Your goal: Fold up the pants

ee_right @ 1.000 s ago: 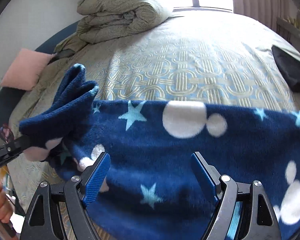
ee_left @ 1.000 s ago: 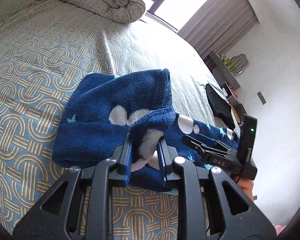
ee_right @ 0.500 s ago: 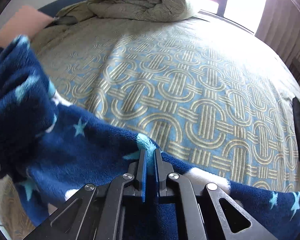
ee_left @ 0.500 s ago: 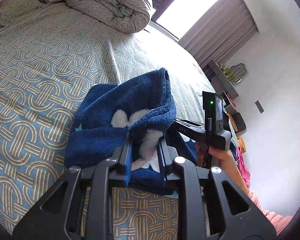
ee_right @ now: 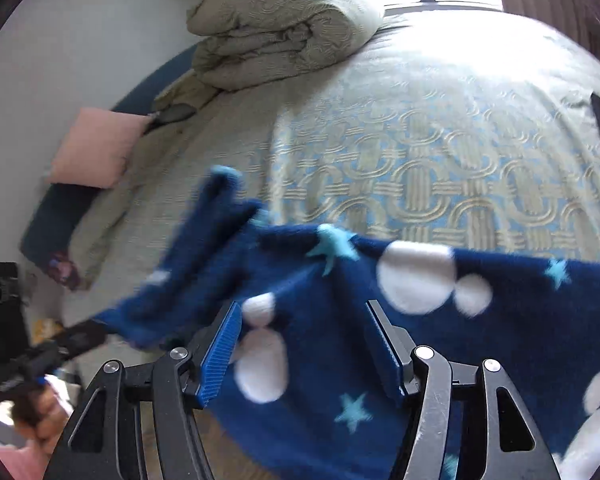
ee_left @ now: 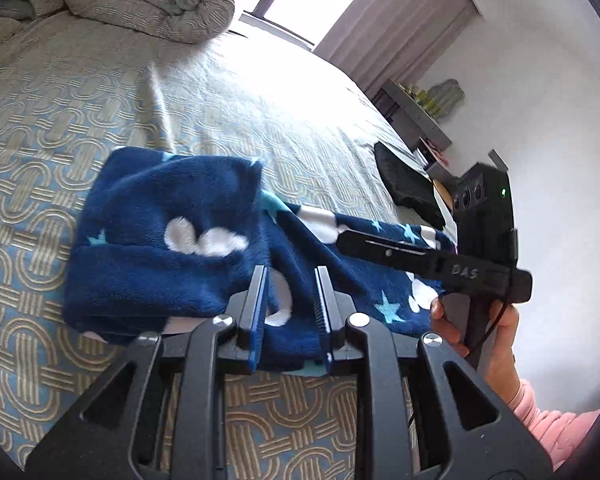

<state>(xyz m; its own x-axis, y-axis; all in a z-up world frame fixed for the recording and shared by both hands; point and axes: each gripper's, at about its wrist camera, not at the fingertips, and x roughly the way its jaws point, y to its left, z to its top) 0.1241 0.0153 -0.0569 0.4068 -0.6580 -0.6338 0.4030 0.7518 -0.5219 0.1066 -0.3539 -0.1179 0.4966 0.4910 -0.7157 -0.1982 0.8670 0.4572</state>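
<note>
L hand-held gripper point(ee_left: 290, 304) clamped on blue fleece pants point(ee_left: 172, 248), R hand-held gripper point(ee_right: 302, 348) jaws opening over pants, on patterned bed point(ee_left: 60, 120)

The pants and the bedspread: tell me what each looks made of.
The pants: probably plush fleece, matte navy with white blobs and light blue stars; the surface is fuzzy and the folds are thick and soft. The bedspread: seemingly a quilted or woven textile, matte, blue with beige interlocking loops; the pattern looks raised like stitching, though the exact fibre cannot be told.
</note>
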